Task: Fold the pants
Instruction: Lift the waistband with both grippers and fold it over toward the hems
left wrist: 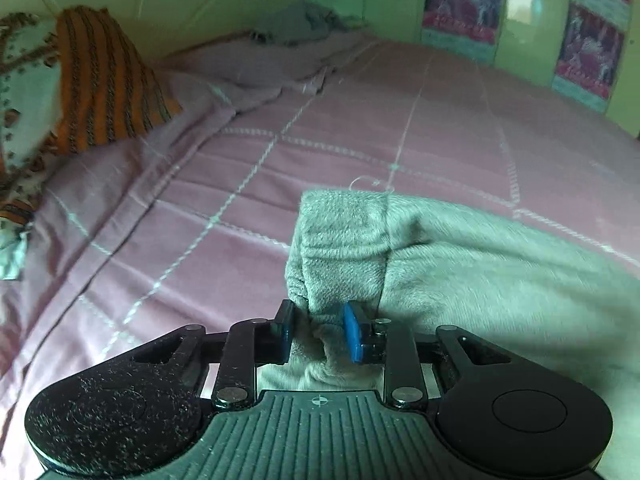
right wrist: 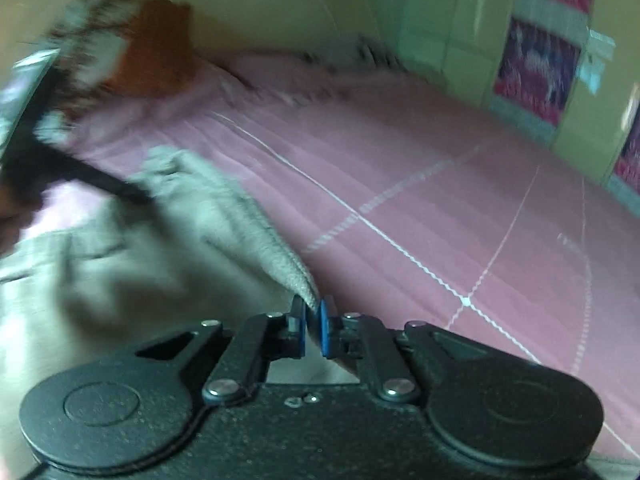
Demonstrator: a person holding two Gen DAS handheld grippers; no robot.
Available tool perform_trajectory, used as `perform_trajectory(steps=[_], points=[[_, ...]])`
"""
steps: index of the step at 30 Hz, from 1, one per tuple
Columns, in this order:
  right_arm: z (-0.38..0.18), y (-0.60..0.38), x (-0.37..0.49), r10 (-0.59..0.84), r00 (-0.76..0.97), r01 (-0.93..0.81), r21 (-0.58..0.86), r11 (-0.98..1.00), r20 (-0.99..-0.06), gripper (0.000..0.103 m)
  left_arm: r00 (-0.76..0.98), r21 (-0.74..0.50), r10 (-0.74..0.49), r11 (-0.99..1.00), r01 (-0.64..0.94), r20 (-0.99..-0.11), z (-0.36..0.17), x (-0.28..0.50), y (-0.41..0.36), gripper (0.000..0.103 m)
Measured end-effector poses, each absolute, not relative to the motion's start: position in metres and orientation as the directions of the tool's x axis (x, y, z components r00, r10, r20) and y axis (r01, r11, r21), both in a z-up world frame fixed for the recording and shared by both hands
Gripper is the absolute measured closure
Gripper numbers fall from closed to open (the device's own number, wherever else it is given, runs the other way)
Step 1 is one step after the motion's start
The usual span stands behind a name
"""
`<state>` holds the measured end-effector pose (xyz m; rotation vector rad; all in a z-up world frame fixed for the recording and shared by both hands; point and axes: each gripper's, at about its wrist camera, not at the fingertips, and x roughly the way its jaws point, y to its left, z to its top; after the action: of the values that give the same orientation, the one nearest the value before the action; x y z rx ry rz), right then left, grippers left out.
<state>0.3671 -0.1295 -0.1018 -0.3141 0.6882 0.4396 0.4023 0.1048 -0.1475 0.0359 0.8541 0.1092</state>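
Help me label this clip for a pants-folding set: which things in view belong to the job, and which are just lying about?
Part of the job:
- grey pants
- left gripper, shut on a bunch of the pants
- right gripper, shut on a pants edge
- pink bedsheet, the work surface

Just lying about:
- orange striped pillow
- grey cloth, crumpled at the far end

Open pink bedspread point(left wrist: 360, 128) ahead; striped pillow point(left wrist: 108, 80) far left, wardrobe point(left wrist: 528, 12) beyond.

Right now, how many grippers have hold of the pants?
2. The left gripper pinches a bunched edge of the grey pants; the right gripper is shut on a corner. The rest of the pants is out of frame.
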Motion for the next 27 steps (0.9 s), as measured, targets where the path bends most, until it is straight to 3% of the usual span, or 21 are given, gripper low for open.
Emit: perform_trajectory(steps=[4,9,10,12,14,15,16,18,23,27], points=[[-0.083,-0.121,0.273,0.327,0.685,-0.512,-0.111,0.852,-0.651,0.097,0.653,0.056,0.085,0.996,-0.066,-0.753,-0.124,0.348,0.116,0.077],[-0.118,-0.097,0.186,0.360,0.628,-0.488,0.012,0.873,-0.689,0.096,0.563,0.079,0.109,0.994,-0.076,-0.819,-0.143,0.289,0.135,0.077],[-0.132,-0.091,0.178,0.344,0.631,-0.471,0.009,0.882,-0.695,0.095,0.535,0.094,0.128,0.991,-0.090,-0.835,-0.152,0.280,0.140,0.077],[-0.157,-0.081,0.175,0.307,0.592,-0.432,0.028,0.901,-0.745,0.079,0.491,0.098,0.131,0.991,-0.093,-0.861,-0.164,0.266,0.149,0.076],[-0.166,-0.083,0.175,0.308,0.568,-0.375,0.093,0.922,-0.763,0.074,0.480,0.088,0.120,0.992,-0.089,-0.869,-0.164,0.253,0.155,0.075],[-0.163,-0.087,0.173,0.313,0.576,-0.348,0.120,0.930,-0.755,0.069,0.471,0.070,0.104,0.993,-0.091,-0.876,-0.162,0.248,0.160,0.065],[-0.158,-0.094,0.171,0.321,0.589,-0.312,0.158,0.937,-0.742,0.066,0.457,0.035,0.078,0.994,-0.103,-0.886,-0.159,0.242,0.165,0.047],[-0.150,-0.112,0.165,0.345,0.607,-0.251,0.239,0.938,-0.716,0.058,0.469,-0.054,0.026,0.986,-0.155,-0.883,-0.152,0.224,0.177,0.028],[-0.159,-0.153,0.158,0.316,0.614,-0.053,0.361,0.931,-0.723,0.056,0.494,-0.343,-0.181,0.902,-0.260,-0.851,-0.152,0.203,0.194,0.027],[-0.169,-0.174,0.149,0.329,0.603,0.084,0.468,0.880,-0.727,0.056,0.494,-0.390,-0.201,0.866,-0.314,-0.846,-0.172,0.209,0.188,0.027]])
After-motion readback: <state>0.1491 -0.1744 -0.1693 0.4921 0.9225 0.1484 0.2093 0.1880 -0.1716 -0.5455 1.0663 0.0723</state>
